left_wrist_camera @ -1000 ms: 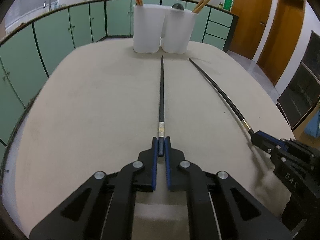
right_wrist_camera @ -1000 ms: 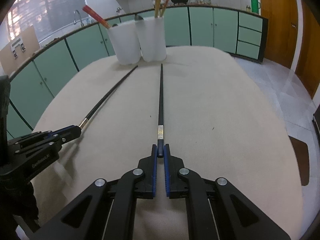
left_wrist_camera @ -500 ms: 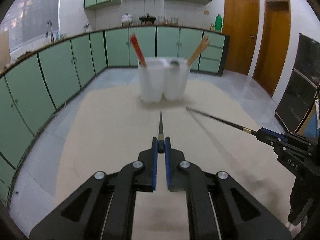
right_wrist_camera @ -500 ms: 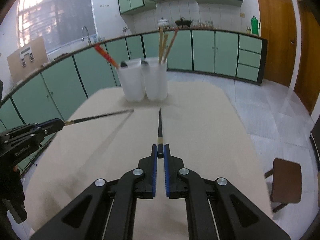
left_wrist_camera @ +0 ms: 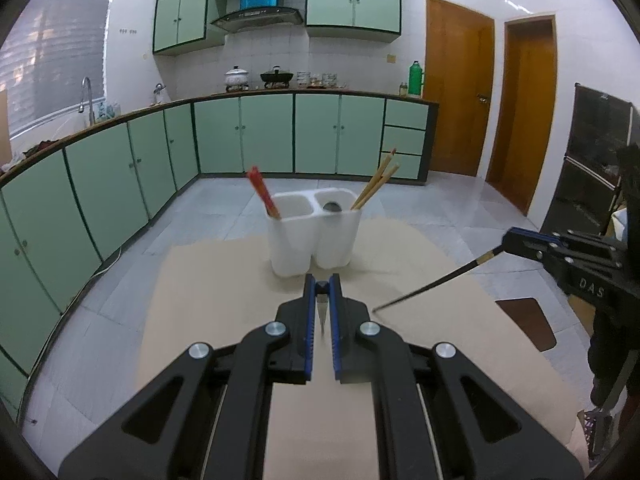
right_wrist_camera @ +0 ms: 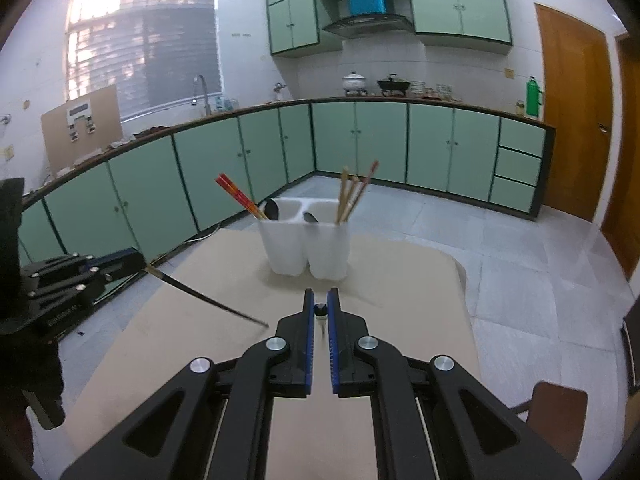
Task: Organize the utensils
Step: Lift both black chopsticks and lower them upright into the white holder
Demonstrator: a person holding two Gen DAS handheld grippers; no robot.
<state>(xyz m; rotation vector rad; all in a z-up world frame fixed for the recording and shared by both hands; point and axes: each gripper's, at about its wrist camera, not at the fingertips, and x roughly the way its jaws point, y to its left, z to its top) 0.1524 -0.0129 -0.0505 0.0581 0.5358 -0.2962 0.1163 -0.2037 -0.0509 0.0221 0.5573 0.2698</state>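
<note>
While both grippers hang above the table (left_wrist_camera: 208,280):
Left gripper (left_wrist_camera: 321,285): pinching black chopstick (left_wrist_camera: 321,318).
Right gripper (right_wrist_camera: 320,307): pinching second black chopstick (left_wrist_camera: 432,286).
Holder (left_wrist_camera: 312,236): white, near table's far edge.

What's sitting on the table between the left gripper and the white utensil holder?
Nothing: the left wrist view shows bare table between the left gripper and the white utensil holder.

Beige table (left_wrist_camera: 208,280), white holder (left_wrist_camera: 314,236) atop
</note>
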